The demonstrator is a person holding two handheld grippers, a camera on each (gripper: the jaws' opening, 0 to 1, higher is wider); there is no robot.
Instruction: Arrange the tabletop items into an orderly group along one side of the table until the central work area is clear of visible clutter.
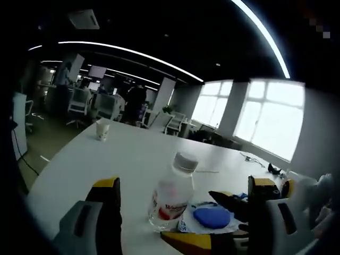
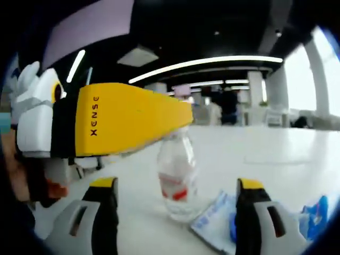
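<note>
A clear plastic bottle [image 1: 172, 196] with a white cap and a red label stands upright on the white table [image 1: 127, 159]. Against its base lies a white packet [image 1: 212, 218] with a blue round shape on it. My left gripper [image 1: 184, 183] is open, with the bottle ahead between its wide-set jaws and untouched. The right gripper's black tips and yellow body [image 1: 194, 241] reach in from the right over the packet. In the right gripper view the bottle [image 2: 178, 178] stands ahead of my open right gripper [image 2: 178, 183], the packet [image 2: 215, 220] lies beside it, and the left gripper's yellow body [image 2: 125, 122] crosses above.
A paper cup [image 1: 102, 129] stands near the table's far edge. Small dark items and a cable [image 1: 272, 169] lie at the far right of the table. A blue item [image 2: 319, 212] lies at the right in the right gripper view. Office desks and chairs [image 1: 79, 101] stand beyond.
</note>
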